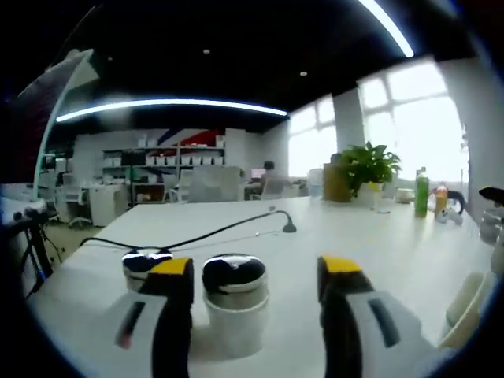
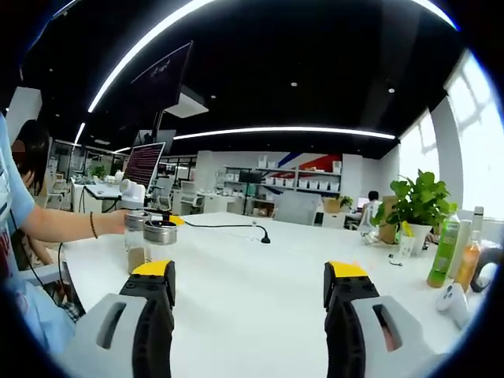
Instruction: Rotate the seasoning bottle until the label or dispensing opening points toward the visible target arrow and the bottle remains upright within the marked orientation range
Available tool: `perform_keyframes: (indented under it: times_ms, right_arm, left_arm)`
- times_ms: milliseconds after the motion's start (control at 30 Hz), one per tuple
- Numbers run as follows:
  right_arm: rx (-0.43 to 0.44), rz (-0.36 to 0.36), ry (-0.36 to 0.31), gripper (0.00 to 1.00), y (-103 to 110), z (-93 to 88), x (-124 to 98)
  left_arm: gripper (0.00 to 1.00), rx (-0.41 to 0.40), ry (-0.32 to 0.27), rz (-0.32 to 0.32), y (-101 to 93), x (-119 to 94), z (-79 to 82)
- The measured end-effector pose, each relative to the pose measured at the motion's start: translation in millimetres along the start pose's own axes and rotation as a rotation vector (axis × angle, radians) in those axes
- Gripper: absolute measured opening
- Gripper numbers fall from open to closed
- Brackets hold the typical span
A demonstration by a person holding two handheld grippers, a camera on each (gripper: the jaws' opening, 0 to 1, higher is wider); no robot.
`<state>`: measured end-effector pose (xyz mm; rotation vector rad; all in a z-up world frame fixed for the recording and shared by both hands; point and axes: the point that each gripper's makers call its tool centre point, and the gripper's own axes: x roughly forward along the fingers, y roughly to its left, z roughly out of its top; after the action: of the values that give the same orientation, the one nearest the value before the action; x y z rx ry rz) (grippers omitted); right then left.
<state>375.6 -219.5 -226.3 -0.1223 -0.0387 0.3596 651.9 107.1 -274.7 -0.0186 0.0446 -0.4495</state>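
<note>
White table point(image 2: 260, 276); bright windows point(image 1: 409, 118)

A wide white bench point(image 1: 370, 236) carries everything. In the left gripper view, a white seasoning bottle point(image 1: 235, 303) with a chrome cap stands upright on it between the jaws, nearer the left jaw, and a second chrome-capped bottle point(image 1: 143, 268) stands just beyond that jaw. Farther out ahead of the jaws lies a black cable point(image 1: 213, 231). Far right stand a potted plant point(image 1: 365, 169) and a green bottle point(image 1: 422, 193).
</note>
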Motion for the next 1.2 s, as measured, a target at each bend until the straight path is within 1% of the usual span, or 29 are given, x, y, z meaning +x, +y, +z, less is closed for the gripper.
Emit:
perform_keyframes:
  times_ms: [67,100,167,233,400,500,533,567,633,700,933,1200]
  right_arm:
    - [-0.003,0.005,0.015,0.77,1,-1.9,0]
    - [0.0,0.006,0.022,0.76,1,-2.8,0]
    - [0.014,0.007,0.011,0.76,1,-1.1,1]
    - [0.021,0.006,0.003,0.76,0,0.8,1]
    - [0.005,-0.002,0.005,0.76,-1,1.9,0]
    - [0.005,-0.001,0.01,0.76,-1,1.1,1]
    - [0.003,-0.001,0.012,0.76,-1,0.7,1]
    - [0.001,0.001,0.016,0.76,-1,0.2,2]
    - [0.002,0.005,0.02,0.76,0,-0.9,2]
    - [0.002,0.009,0.028,0.76,1,-3.1,3]
    - [0.0,0.005,0.03,0.75,-2,-2.9,4]
    - [-0.002,0.008,0.037,0.75,-1,-3.9,6]
  left_arm:
    - [0.64,0.001,-0.001,0.004,0.3,1,-0.9]
    - [0.62,-0.018,-0.001,0.004,0.7,2,-1.7]
    - [0.61,-0.03,-0.003,0.006,1.6,3,-2.3]
    - [0.58,-0.015,-0.005,0.021,4.7,4,-3.0]
    - [0.51,0.001,-0.007,0.046,9.1,6,-4.8]
    - [0.45,0.018,-0.003,0.069,13.7,6,-5.0]
    - [0.4,0.027,-0.002,0.08,15.9,6,-5.1]
    - [0.39,0.036,0.0,0.09,17.9,5,-5.4]
    - [0.38,0.023,-0.011,0.08,17.4,5,-4.8]
    - [0.38,0.033,-0.015,0.077,16.5,5,-4.6]
    - [0.38,0.035,-0.026,0.097,17.7,7,-3.1]
    - [0.37,0.009,-0.034,0.089,20.3,8,-1.7]
